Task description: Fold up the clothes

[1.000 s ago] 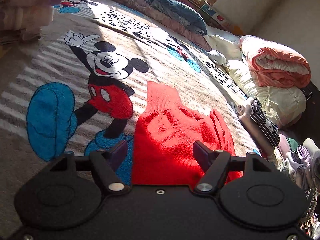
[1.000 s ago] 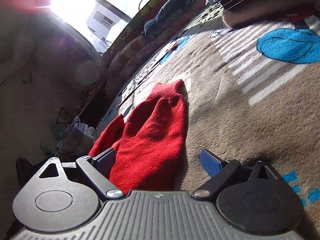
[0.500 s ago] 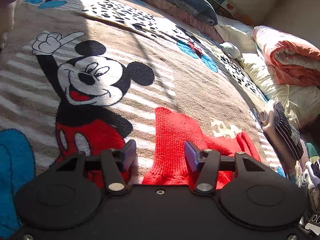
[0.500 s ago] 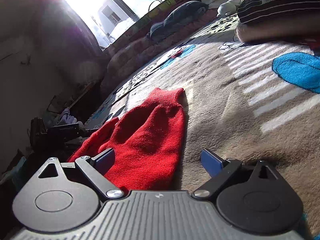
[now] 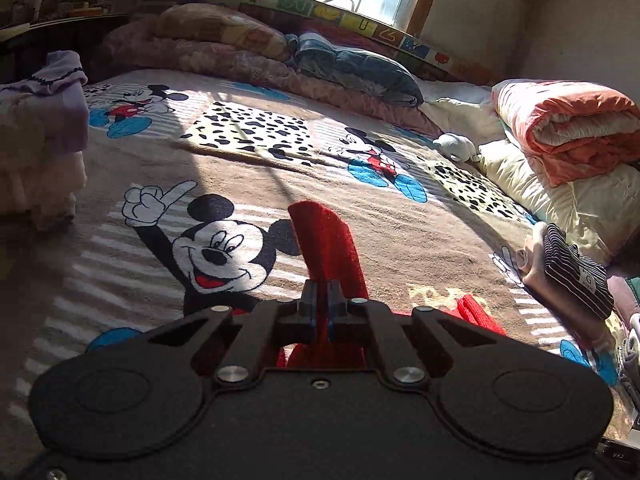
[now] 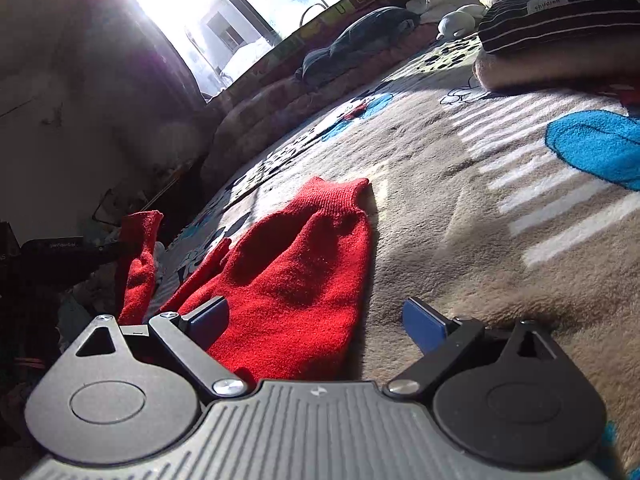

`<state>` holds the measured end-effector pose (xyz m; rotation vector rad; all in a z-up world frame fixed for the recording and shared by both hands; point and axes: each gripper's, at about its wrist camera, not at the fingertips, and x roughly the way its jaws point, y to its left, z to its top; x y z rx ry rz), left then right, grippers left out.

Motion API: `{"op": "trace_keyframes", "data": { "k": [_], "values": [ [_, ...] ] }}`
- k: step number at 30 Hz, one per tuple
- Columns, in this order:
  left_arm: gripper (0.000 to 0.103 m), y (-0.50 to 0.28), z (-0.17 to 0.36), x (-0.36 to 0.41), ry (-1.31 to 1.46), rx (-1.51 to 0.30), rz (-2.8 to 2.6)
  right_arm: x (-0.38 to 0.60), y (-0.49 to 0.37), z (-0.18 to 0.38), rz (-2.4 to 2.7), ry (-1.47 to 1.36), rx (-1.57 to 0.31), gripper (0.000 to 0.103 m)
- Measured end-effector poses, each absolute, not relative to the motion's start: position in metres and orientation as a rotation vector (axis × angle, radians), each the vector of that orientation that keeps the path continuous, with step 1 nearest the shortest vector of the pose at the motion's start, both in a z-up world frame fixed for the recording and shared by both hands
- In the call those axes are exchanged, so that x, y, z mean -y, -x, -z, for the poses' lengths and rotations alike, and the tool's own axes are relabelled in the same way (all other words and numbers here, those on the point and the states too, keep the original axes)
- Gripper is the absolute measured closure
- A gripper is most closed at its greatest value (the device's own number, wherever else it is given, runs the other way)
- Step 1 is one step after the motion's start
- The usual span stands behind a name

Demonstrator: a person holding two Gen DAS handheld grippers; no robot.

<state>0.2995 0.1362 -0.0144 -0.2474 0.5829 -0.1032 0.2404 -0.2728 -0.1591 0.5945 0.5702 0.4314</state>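
red knit garment (image 6: 296,280) lower part hidden behind tongs, window glare-washed

Knit wool on plush fleece

The red garment (image 6: 296,276) looks a fuzzy ribbed knit; the blanket (image 6: 460,208) under it is matt, deep-piled plush. Both the left gripper (image 5: 322,300) and the right gripper (image 6: 316,320) appear matt black plastic with shiny metal rivets, perhaps steel.

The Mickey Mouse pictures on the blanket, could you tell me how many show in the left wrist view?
3: a large one just left of the lifted red sleeve, a small one far left, another right of the spotted patch. The gripper may hide more.
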Motion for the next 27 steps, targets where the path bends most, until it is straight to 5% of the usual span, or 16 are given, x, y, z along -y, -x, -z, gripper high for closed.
{"op": "trace_keyframes", "data": {
  "k": [10, 27],
  "values": [
    [0.101, -0.214, -0.035, -0.194, 0.154, -0.441, -0.118, 0.274, -0.238, 0.158, -0.435, -0.599, -0.570, 0.010],
    [0.101, -0.182, 0.055, -0.289, 0.261, -0.503, -0.320, 0.271, -0.236, 0.159, -0.449, -0.566, -0.566, 0.006]
  ]
}}
